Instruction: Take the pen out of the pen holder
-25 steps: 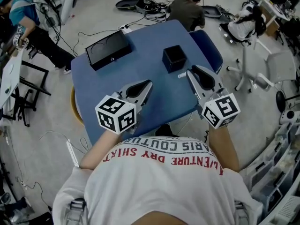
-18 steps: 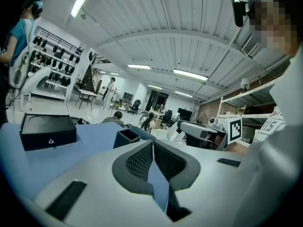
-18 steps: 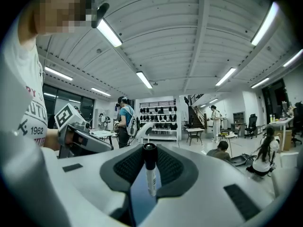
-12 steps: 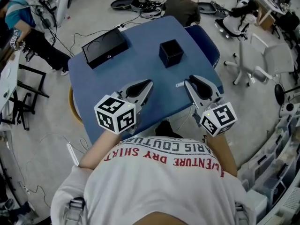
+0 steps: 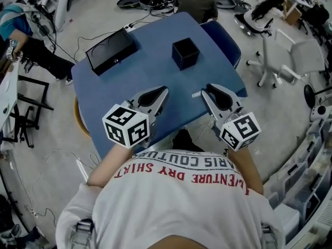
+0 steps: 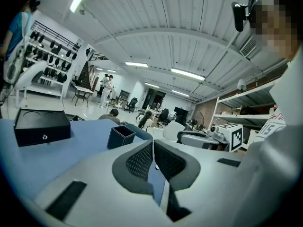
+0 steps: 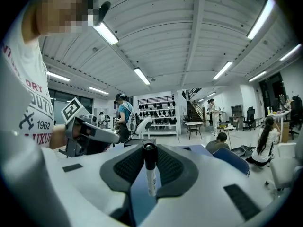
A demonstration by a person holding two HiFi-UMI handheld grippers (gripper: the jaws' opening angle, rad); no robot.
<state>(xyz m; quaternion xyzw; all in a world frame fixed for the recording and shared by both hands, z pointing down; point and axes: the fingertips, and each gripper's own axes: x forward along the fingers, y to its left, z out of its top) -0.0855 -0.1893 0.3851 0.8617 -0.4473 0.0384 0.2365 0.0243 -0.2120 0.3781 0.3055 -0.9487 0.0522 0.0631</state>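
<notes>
Head view, pen holder: the black, open-topped pen holder [image 5: 185, 53] is seen on the far part of the blue table [image 5: 150, 74], to the right of a black box [image 5: 111, 51]. No pen is seen sticking out of it.
Head view, pen: the pen [image 5: 196, 94] is seen at the tip of the right gripper [image 5: 206, 91], over the near right part of the table and well apart from the pen holder.
Head view, left gripper: the left gripper [image 5: 163, 92] is held over the near part of the table, left of the right gripper. Nothing is seen at its tip.
Left gripper view, jaws: the jaws of the left gripper [image 6: 153, 148] are brought together with only a sliver between them, and nothing is carried. The pen holder [image 6: 120, 137] is seen farther off, to the left.
Right gripper view, jaws: the jaws of the right gripper [image 7: 150, 161] are clenched on the pen [image 7: 150, 174]. The pen is gripped with its dark end at the top of that view and its white barrel below.
Done: the taking-out itself is judged complete, since the pen is grasped clear of the pen holder and nothing is left in the holder's opening.
Left: little is judged to remain. At most the pen may be laid on the table and let go, a step that is not asked for by the task.
</notes>
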